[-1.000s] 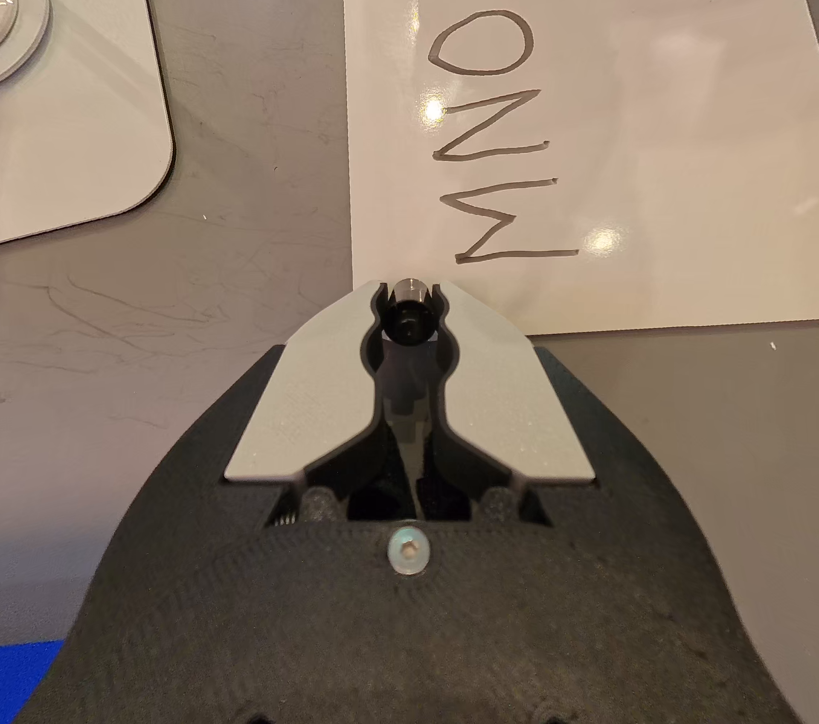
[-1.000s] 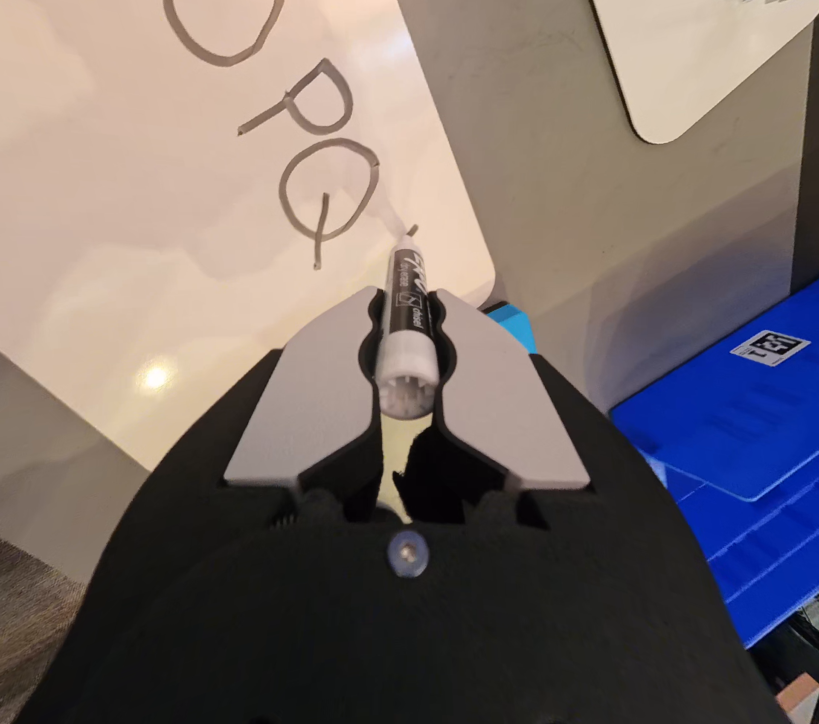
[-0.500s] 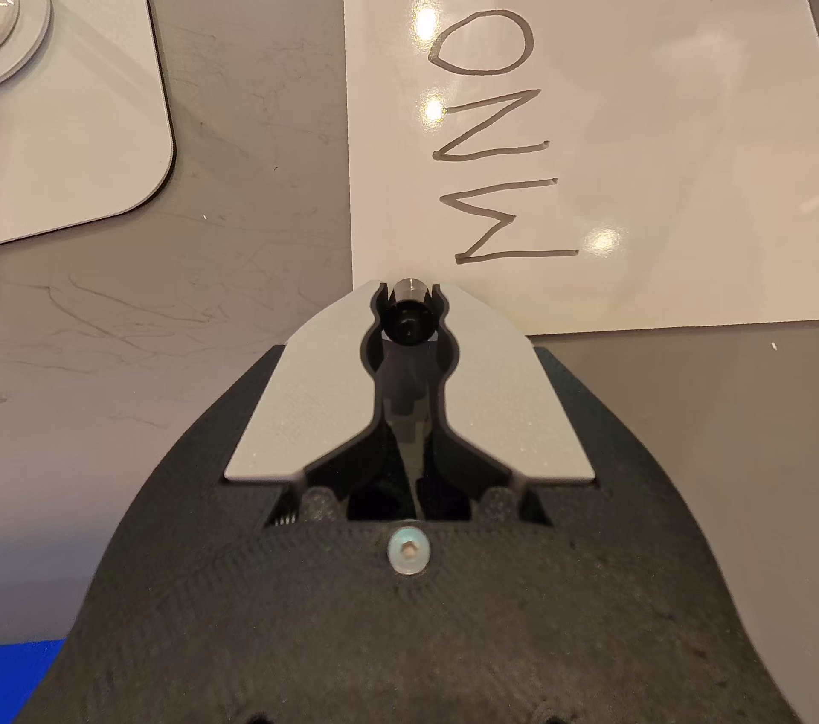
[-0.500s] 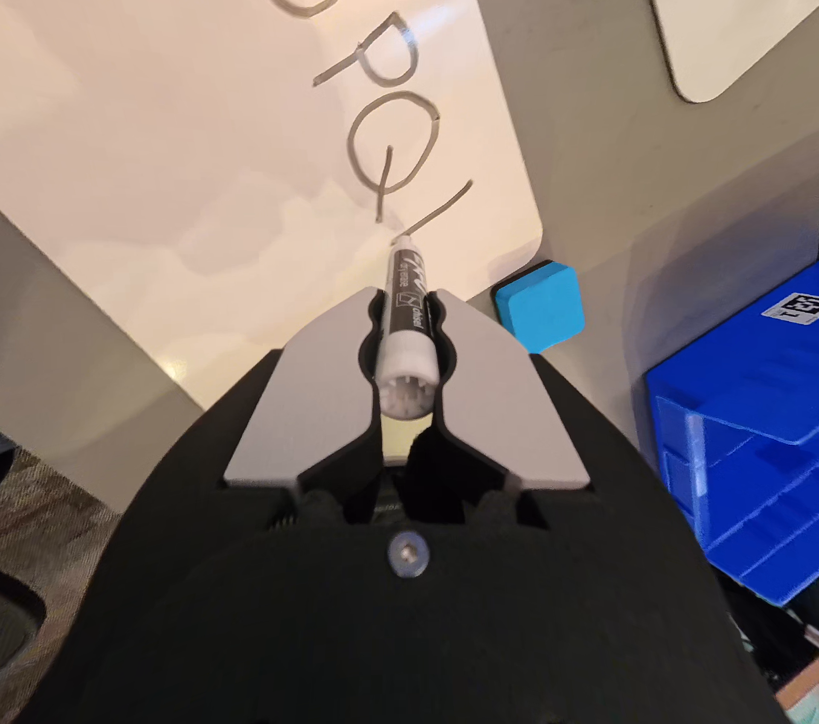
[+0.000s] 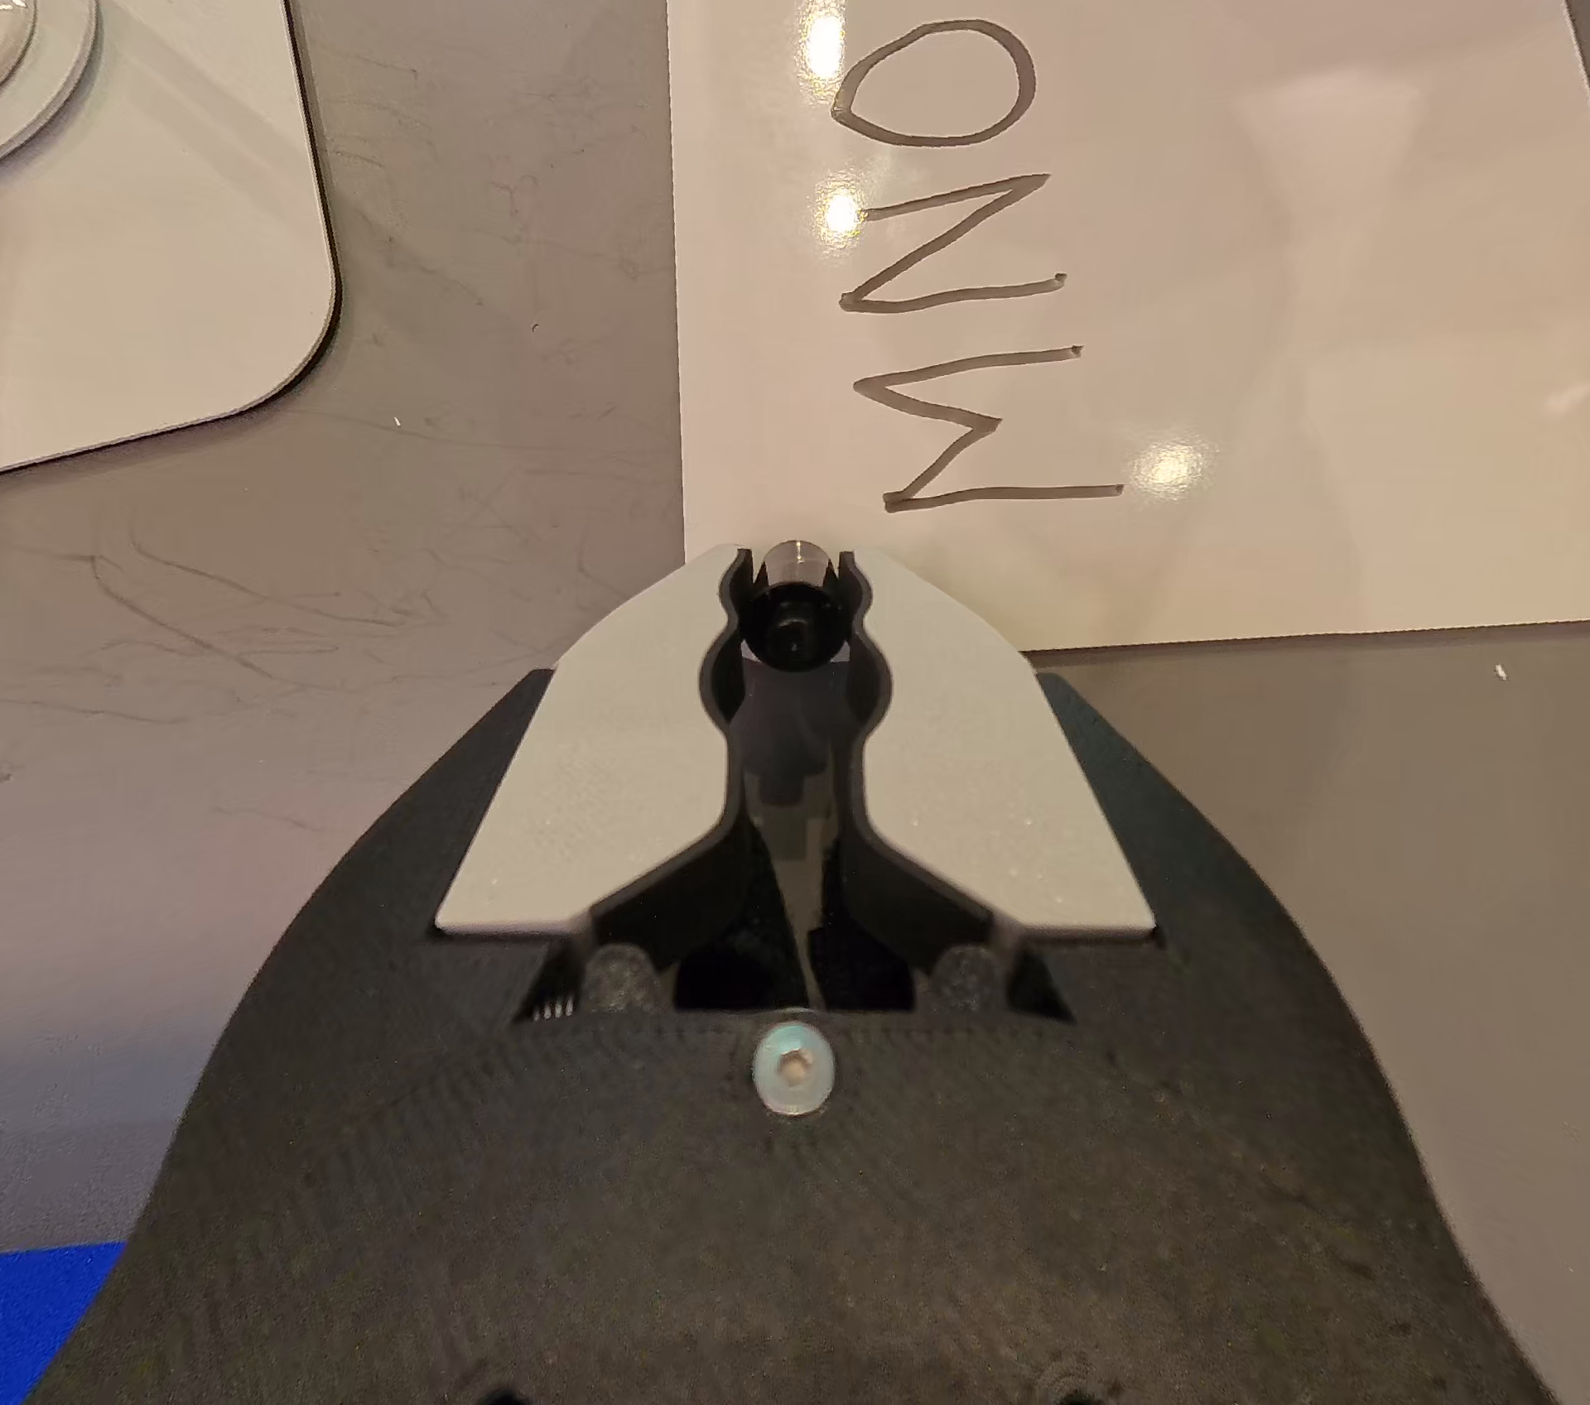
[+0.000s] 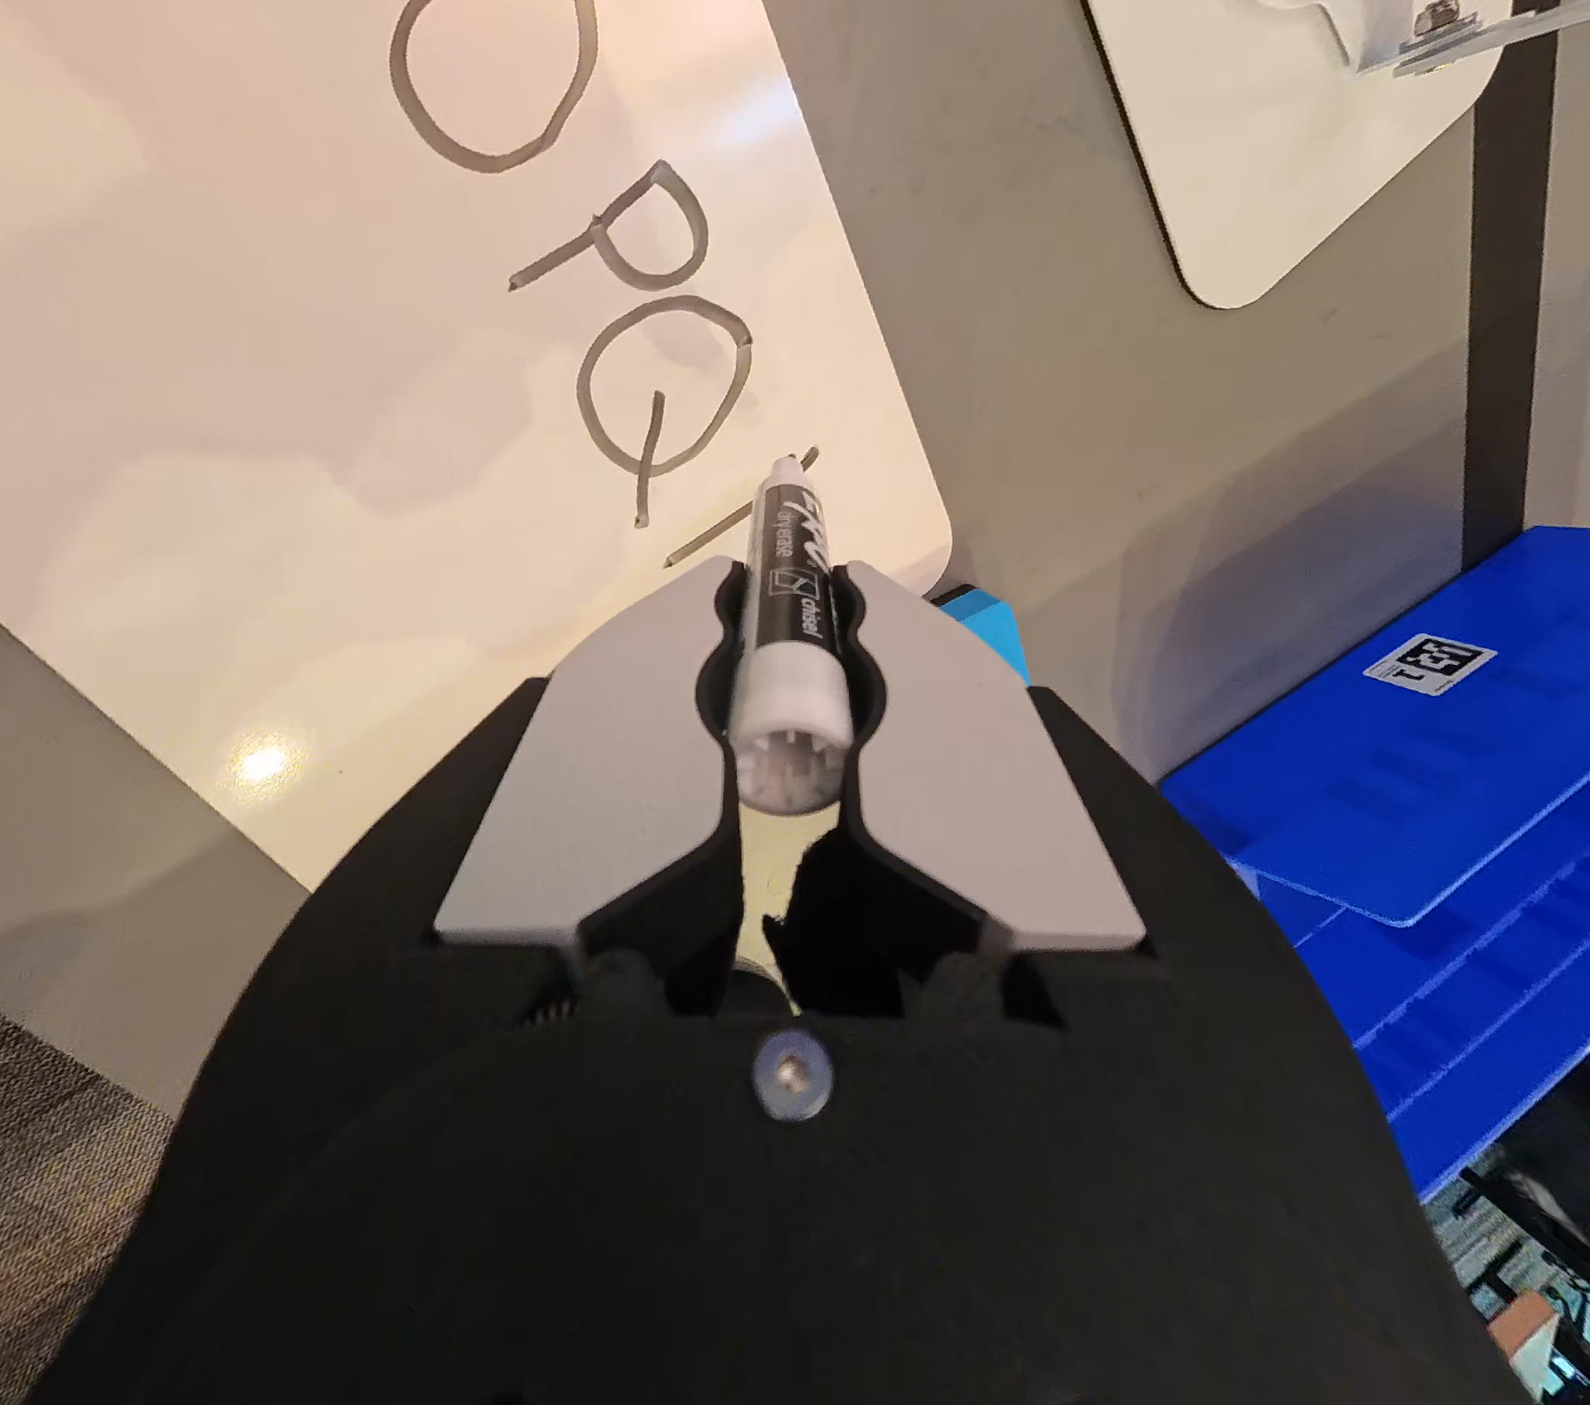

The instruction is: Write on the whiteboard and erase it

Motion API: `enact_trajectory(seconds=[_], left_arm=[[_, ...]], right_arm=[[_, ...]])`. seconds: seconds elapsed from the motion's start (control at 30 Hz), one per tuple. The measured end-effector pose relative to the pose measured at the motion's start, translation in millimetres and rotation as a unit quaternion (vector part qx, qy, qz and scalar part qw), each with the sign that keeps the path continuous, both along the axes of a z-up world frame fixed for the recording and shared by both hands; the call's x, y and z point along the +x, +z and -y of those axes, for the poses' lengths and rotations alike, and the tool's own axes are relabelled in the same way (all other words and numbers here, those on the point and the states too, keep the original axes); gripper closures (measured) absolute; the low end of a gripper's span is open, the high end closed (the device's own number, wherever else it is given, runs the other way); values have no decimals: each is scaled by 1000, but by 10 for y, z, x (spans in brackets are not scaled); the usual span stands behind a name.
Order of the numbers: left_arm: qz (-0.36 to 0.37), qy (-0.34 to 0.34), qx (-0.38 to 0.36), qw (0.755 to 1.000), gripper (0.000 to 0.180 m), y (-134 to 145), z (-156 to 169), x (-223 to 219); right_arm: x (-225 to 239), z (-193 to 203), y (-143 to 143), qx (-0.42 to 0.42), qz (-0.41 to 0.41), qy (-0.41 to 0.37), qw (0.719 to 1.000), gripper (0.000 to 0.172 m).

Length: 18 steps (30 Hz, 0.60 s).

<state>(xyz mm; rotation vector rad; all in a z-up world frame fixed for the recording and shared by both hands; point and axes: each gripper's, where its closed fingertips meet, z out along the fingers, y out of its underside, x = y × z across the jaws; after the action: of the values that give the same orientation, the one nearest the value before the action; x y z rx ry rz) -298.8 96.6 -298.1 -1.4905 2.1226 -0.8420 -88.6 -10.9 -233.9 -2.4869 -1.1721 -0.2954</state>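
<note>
The marker (image 6: 787, 607), clamped in the right gripper (image 6: 790, 572), should be pressed lightly on the whiteboard (image 6: 258, 417); the cap (image 5: 791, 611) is clamped in the left gripper (image 5: 793, 559).

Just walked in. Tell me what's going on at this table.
A person is working two handheld grippers over a whiteboard lying on a grey table. The right gripper clamps a black dry-erase marker, tip at the board beside a row of handwritten letters, with a new stroke started. The left gripper holds the marker's black cap at the board's edge. A blue eraser waits beside the board; nothing is erased yet.
</note>
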Motion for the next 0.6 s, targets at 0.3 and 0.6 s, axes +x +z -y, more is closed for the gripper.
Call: enact_trajectory(seconds=[0.3, 0.6], left_arm=[[0, 0, 0, 1000, 161, 0, 1, 0], [0, 0, 0, 1000, 161, 0, 3, 0]], right_arm=[[23, -38, -17, 1, 0, -1, 1000, 151], [31, -62, -55, -1, -2, -1, 1000, 151]])
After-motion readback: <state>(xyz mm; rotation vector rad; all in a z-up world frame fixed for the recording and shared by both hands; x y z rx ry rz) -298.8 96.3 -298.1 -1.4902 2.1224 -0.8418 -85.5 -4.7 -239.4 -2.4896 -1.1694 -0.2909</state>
